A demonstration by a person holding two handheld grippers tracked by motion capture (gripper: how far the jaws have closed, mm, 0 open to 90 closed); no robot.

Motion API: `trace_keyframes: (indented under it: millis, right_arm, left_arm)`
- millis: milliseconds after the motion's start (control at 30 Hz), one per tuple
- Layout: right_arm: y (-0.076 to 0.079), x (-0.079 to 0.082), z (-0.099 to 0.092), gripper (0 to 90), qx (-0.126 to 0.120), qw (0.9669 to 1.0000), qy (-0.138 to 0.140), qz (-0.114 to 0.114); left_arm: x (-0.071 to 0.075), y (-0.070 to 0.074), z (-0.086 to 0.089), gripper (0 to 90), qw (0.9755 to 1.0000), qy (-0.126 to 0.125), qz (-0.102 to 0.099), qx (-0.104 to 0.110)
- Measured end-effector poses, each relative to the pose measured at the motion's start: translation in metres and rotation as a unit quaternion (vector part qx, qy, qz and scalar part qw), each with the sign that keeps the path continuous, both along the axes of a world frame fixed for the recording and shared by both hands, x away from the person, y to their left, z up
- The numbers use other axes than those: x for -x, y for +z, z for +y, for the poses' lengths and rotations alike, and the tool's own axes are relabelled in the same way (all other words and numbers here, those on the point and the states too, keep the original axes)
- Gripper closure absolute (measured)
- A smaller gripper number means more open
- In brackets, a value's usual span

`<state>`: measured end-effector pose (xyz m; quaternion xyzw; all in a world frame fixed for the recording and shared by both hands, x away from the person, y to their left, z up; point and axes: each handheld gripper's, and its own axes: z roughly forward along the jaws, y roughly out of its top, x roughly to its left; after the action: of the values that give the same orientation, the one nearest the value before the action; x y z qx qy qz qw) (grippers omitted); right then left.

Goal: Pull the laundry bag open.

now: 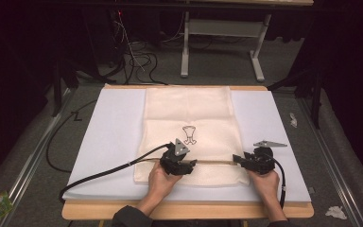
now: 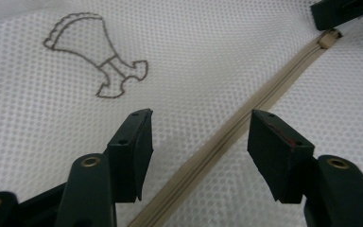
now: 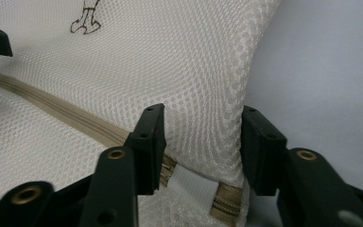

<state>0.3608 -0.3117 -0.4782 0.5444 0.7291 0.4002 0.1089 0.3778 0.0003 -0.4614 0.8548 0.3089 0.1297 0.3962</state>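
On the white sheet [image 1: 108,123] that covers the table lies a cream mesh bag [image 1: 189,113], flat, with a small dark printed emblem [image 1: 189,135] near its middle and a beige zipper [image 1: 215,162] running across its near end. In the high view the left gripper [image 1: 191,164] sits over the zipper just below the emblem, and the right gripper [image 1: 236,159] is at the bag's near right corner; the zipper stretches between the two. In the left gripper view the jaws stand apart above the mesh, the zipper [image 2: 227,137] passing diagonally between them with neither pad touching it. In the right gripper view the jaws straddle a raised fold of mesh [image 3: 208,132] at the bag's edge, beside the zipper's end [image 3: 224,198]; the pads sit close against the fold, but I cannot tell whether they actually press it.
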Motion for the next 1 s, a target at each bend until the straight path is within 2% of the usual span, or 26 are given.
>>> trace_keyframes:
  millis: [133, 200, 267, 367, 400, 500, 600, 633, 700, 733, 800, 833, 933, 1000]
  right_arm:
    - [0.0, -0.001, -0.004, 81.0, 0.0, 0.9999, 0.015, -0.001]
    - [0.002, 0.0, -0.005, 86.2, 0.004, 0.9993, 0.035, -0.016]
    - [0.005, 0.002, -0.003, 87.1, 0.018, 0.9985, 0.045, -0.023]
    - [0.008, 0.004, -0.005, 87.6, 0.007, 0.9984, 0.05, -0.027]
    - [0.009, 0.004, -0.006, 87.6, 0.005, 0.9981, 0.052, -0.032]
    - [0.014, 0.005, -0.006, 87.7, 0.006, 0.9978, 0.056, -0.036]
    - [0.02, 0.004, -0.007, 87.9, 0.002, 0.9974, 0.059, -0.043]
    - [0.021, 0.004, -0.007, 88.0, 0.001, 0.9973, 0.059, -0.044]
    - [0.023, 0.004, -0.006, 88.1, -0.002, 0.9973, 0.059, -0.044]
    - [0.023, 0.004, -0.006, 88.1, 0.002, 0.9971, 0.061, -0.046]
    - [0.024, 0.004, -0.005, 88.1, 0.005, 0.9972, 0.061, -0.043]
    - [0.024, 0.004, -0.005, 88.1, 0.003, 0.9973, 0.06, -0.043]
    - [0.027, 0.004, -0.005, 88.1, 0.006, 0.997, 0.062, -0.045]
    - [0.028, 0.004, -0.004, 88.1, 0.006, 0.9971, 0.062, -0.045]
  left_arm:
    - [-0.005, -0.001, -0.007, 41.4, 1.0, 0.0, 0.005, 0.008]
    - [-0.005, -0.003, -0.01, 42.6, 0.9999, -0.002, 0.01, 0.012]
    - [-0.002, -0.005, -0.017, 43.0, 0.9999, -0.009, 0.012, 0.003]
    - [0.002, -0.004, -0.03, 43.3, 0.9995, -0.028, 0.01, -0.009]
    - [0.002, -0.003, -0.033, 43.4, 0.9995, -0.029, 0.007, -0.007]
    - [-0.003, 0.0, -0.039, 45.0, 0.9994, -0.031, 0.017, 0.007]
    - [-0.003, 0.003, -0.042, 52.4, 0.9992, -0.035, 0.016, 0.009]
    - [-0.003, 0.005, -0.045, 56.6, 0.9981, -0.047, 0.035, 0.022]
    - [-0.002, 0.008, -0.05, 59.6, 0.9981, -0.055, 0.028, 0.008]
    - [-0.002, 0.009, -0.053, 60.0, 0.9979, -0.058, 0.027, 0.013]
    - [-0.004, 0.009, -0.055, 59.6, 0.9968, -0.057, 0.039, 0.04]
    - [-0.004, 0.009, -0.056, 59.2, 0.9965, -0.058, 0.041, 0.045]
    - [-0.001, 0.008, -0.062, 58.8, 0.9961, -0.069, 0.036, 0.041]
    - [0.001, 0.007, -0.066, 59.1, 0.995, -0.078, 0.045, 0.042]
